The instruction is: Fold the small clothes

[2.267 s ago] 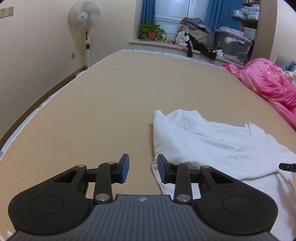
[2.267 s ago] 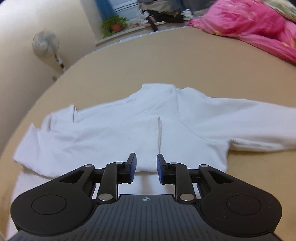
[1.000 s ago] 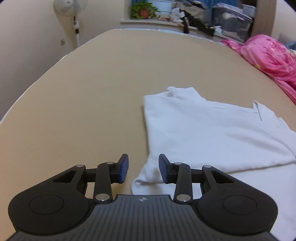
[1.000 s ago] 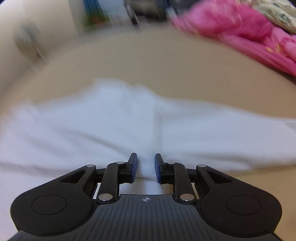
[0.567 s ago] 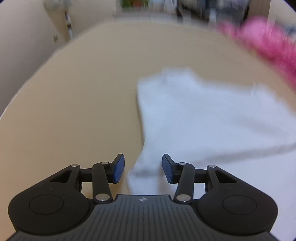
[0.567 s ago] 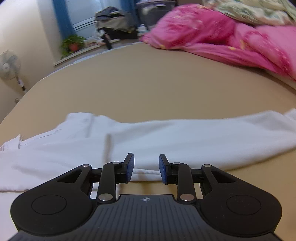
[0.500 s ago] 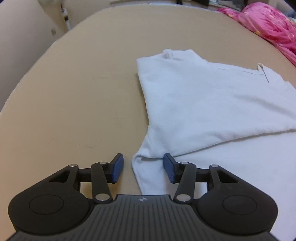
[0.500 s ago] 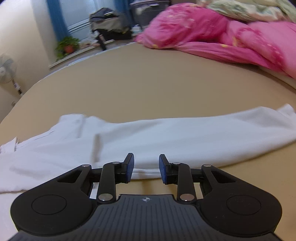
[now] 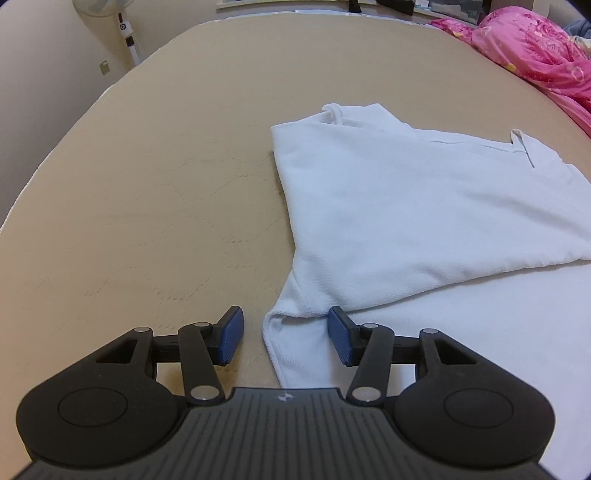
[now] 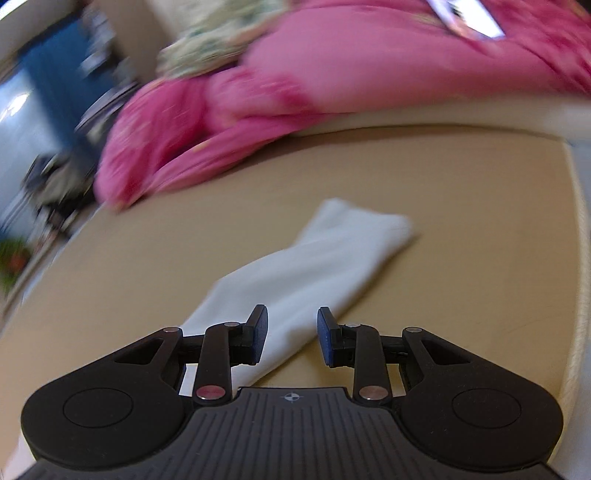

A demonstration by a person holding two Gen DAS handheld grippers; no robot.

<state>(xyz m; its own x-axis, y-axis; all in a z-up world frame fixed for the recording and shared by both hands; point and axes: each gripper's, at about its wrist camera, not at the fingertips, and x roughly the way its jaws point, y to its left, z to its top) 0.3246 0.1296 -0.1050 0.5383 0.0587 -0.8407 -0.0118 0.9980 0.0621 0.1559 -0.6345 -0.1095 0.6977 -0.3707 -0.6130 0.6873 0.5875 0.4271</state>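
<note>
A white long-sleeved shirt (image 9: 406,221) lies flat on the tan bed (image 9: 147,184), with one part folded across its body. In the left wrist view, my left gripper (image 9: 286,338) hangs open just over the shirt's near left corner. The cloth edge lies between the blue pads (image 9: 231,336), which do not press it. The right wrist view is blurred. It shows the shirt's other sleeve (image 10: 325,258) stretched out on the bed towards its cuff. My right gripper (image 10: 291,338) is open above that sleeve, with the cloth below and between the jaws.
A pink quilt (image 10: 332,92) is heaped along the bed's far side and also shows as a pink quilt (image 9: 535,48) at the top right of the left view. The bed's edge (image 10: 576,258) runs close on the right. A standing fan (image 9: 125,26) is by the wall.
The left jaws have spread wider and tipped down onto the shirt's near corner. The right gripper has swept sideways along the sleeve towards the cuff, rolled, and opened a little.
</note>
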